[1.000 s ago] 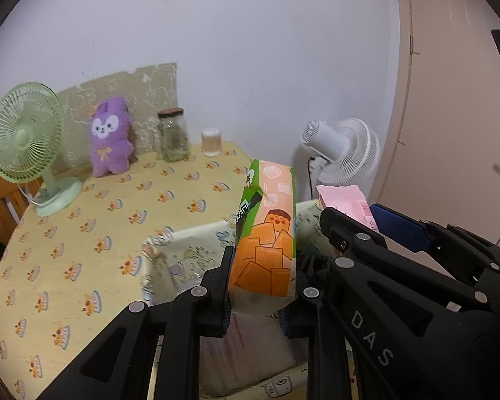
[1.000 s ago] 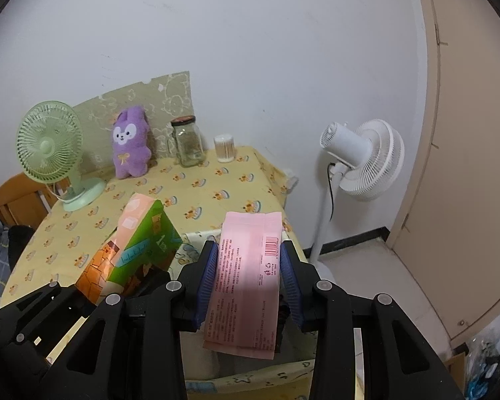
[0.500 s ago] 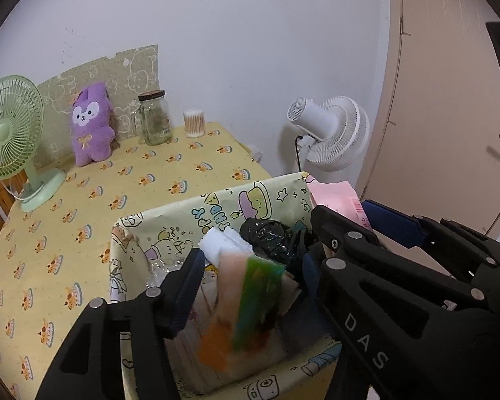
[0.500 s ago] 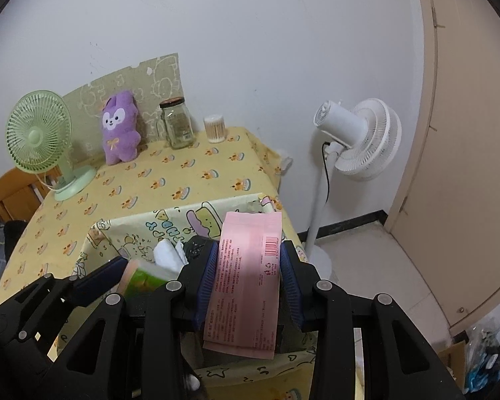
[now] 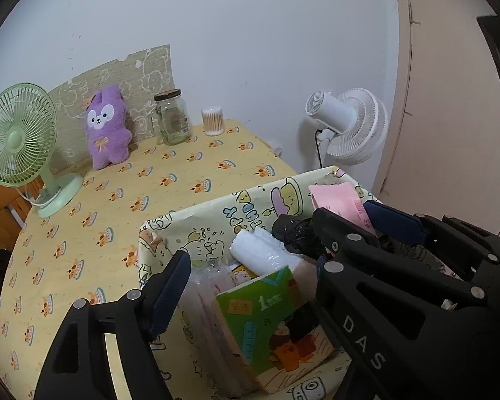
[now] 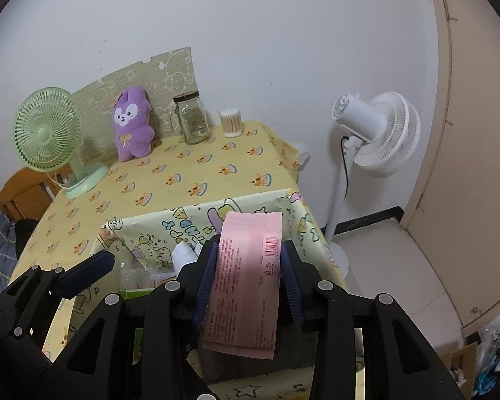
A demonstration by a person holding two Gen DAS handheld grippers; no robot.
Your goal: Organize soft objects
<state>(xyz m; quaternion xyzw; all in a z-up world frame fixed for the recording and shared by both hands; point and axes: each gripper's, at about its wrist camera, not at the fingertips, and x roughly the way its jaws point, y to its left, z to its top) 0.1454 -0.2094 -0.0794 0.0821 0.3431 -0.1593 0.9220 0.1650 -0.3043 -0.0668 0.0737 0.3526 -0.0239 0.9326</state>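
green tissue pack already in storage bin, between opening left tongs, untouched. right tongs pinching pink pack above bin; placing left.

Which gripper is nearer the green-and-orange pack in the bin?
Left. The left gripper straddles the green-and-orange pack, jaws opening, pads clear of it. The right gripper sits beside it, clamped on the pink packet.
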